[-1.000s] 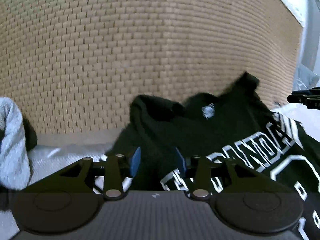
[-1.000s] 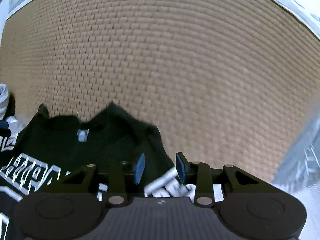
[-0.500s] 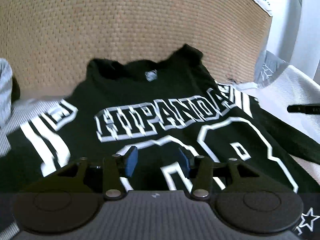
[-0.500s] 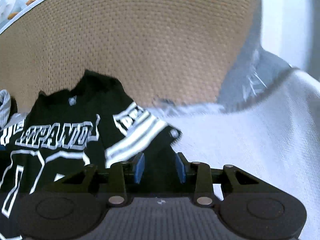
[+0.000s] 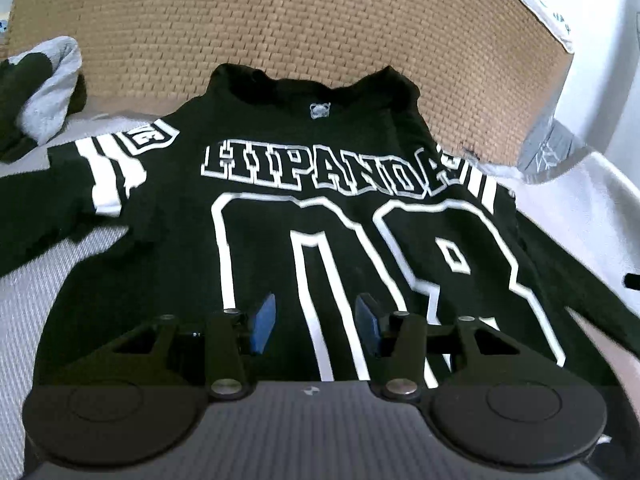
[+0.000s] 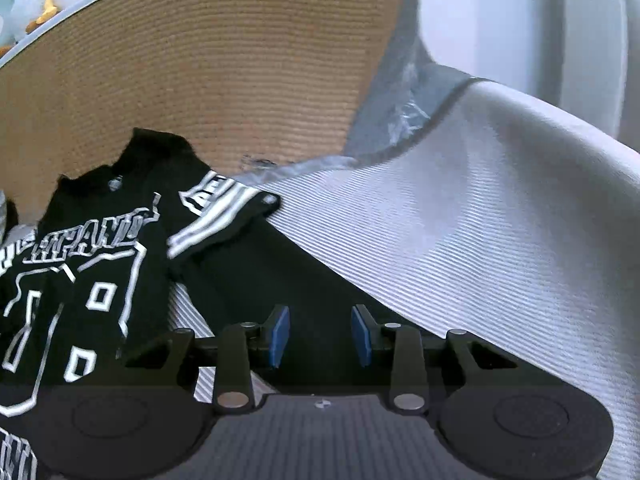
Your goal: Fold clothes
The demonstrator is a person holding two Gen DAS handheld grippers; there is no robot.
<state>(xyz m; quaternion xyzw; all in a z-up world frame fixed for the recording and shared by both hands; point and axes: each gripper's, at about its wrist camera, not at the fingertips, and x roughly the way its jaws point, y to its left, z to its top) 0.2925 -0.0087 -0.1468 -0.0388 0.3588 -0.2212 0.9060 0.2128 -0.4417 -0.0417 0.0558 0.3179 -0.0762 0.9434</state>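
A black long-sleeved jersey [image 5: 328, 216] with white lettering and large numbers lies spread face up, its collar against the woven backrest. My left gripper [image 5: 316, 324] hovers over the lower front of the jersey, open, with nothing pinched between its blue pads [image 5: 264, 322]. In the right wrist view the jersey [image 6: 92, 264] lies at the left, and its right sleeve [image 6: 276, 264] runs diagonally toward me. My right gripper [image 6: 320, 336] stands open above that sleeve, with its pads apart from the cloth.
A tan woven backrest [image 5: 320, 40] rises behind the jersey. A grey and black garment [image 5: 48, 88] is bunched at the far left. White ribbed bedding [image 6: 500, 232] extends to the right, with a grey plastic-wrapped bundle [image 6: 404, 116] at its far corner.
Both grippers have drawn back from the jersey's collar and shoulders toward its lower part. The jersey, bunched against the backrest before, now lies flat and spread, and the left jaws stand slightly wider.
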